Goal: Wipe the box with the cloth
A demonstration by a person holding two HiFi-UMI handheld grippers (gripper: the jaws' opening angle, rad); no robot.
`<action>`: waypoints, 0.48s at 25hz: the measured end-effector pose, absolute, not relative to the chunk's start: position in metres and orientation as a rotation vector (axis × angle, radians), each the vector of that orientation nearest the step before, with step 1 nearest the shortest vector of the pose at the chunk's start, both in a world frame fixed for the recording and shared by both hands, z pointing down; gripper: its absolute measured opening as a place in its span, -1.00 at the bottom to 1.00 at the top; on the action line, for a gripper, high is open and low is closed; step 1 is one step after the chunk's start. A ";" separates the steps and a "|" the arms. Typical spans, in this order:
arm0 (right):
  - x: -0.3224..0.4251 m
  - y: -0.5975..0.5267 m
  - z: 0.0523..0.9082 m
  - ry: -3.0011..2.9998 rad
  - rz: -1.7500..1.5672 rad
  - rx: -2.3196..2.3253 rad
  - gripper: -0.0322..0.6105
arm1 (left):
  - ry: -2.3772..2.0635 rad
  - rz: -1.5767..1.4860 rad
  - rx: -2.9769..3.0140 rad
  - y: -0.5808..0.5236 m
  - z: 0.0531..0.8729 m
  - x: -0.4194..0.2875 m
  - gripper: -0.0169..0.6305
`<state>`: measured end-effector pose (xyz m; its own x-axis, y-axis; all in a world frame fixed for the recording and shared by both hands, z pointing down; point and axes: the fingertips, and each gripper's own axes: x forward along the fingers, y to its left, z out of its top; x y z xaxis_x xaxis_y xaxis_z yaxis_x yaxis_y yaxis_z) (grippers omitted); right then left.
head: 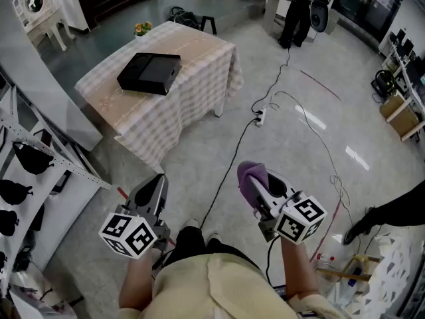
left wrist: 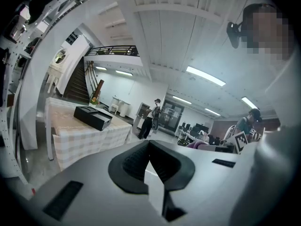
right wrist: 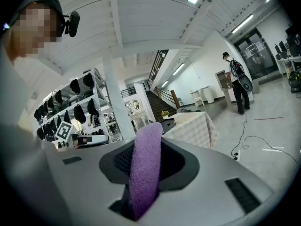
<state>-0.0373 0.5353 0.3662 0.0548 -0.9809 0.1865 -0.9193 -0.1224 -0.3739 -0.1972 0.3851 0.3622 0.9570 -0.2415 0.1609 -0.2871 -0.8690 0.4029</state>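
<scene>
Cloth (right wrist: 145,173) clamped between right gripper (right wrist: 146,145) fingers (right wrist: 175,160); box (head: 149,73) well apart.

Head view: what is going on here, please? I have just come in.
A person stands on the floor, away from the table, with a tool in each hand. The right tool is shut on a purple cloth. The left tool is shut and holds nothing. The black box lies on the table's checked cover, untouched: the wiping has not begun.

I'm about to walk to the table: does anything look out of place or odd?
A loose cable with a power strip trails across the floor beside the table, a trip risk. The box lies flat and looks intact.
</scene>
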 end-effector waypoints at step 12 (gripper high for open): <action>-0.035 0.516 0.387 1.977 -0.693 -2.065 -0.51 | -0.448 0.190 2.587 0.373 0.379 -0.207 -0.91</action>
<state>-0.0351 0.5159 0.3868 -0.0043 -0.9810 0.1941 -0.8875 -0.0857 -0.4527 -0.2074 0.3732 0.3787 0.9359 -0.2784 0.2158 -0.3487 -0.8188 0.4560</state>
